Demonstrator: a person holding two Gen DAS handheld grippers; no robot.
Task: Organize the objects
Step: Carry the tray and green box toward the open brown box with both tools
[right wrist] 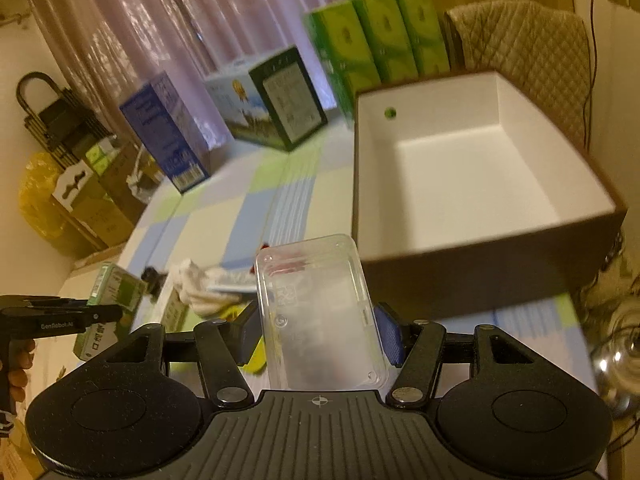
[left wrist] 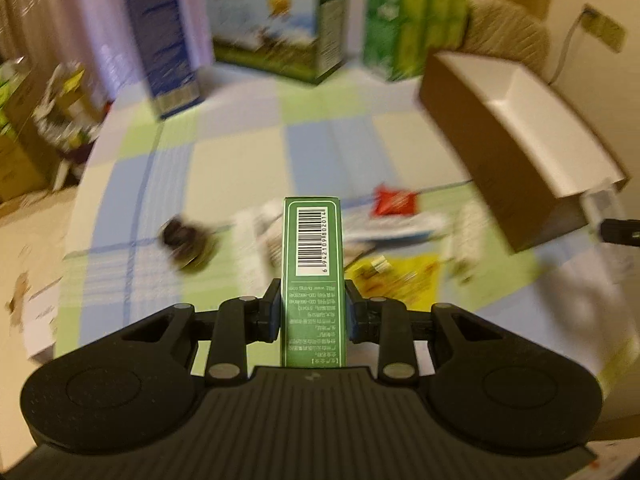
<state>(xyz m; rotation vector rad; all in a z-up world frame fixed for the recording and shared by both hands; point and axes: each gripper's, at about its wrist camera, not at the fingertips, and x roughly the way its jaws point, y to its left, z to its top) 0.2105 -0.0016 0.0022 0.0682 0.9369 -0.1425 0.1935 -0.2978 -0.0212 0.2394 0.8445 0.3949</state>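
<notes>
My left gripper (left wrist: 312, 300) is shut on a slim green carton (left wrist: 313, 248) with a barcode, held above the checked tablecloth (left wrist: 240, 152). My right gripper (right wrist: 316, 332) is shut on a clear plastic case (right wrist: 316, 312), held just in front of the open brown box with a white inside (right wrist: 472, 176). The same box (left wrist: 516, 136) sits at the right in the left wrist view. Below the carton lie a red packet (left wrist: 394, 202), a yellow packet (left wrist: 400, 276), white wrapped items (left wrist: 256, 236) and a dark small object (left wrist: 186, 240), all blurred.
At the table's far edge stand a blue carton (left wrist: 164, 36), a picture-printed box (left wrist: 276, 24) and green tissue packs (left wrist: 412, 16). A quilted chair back (right wrist: 524, 56) rises behind the brown box. Cardboard boxes and a yellow bag (right wrist: 36, 196) crowd the floor at left. The other gripper (right wrist: 60, 316) holds its green carton (right wrist: 116, 292).
</notes>
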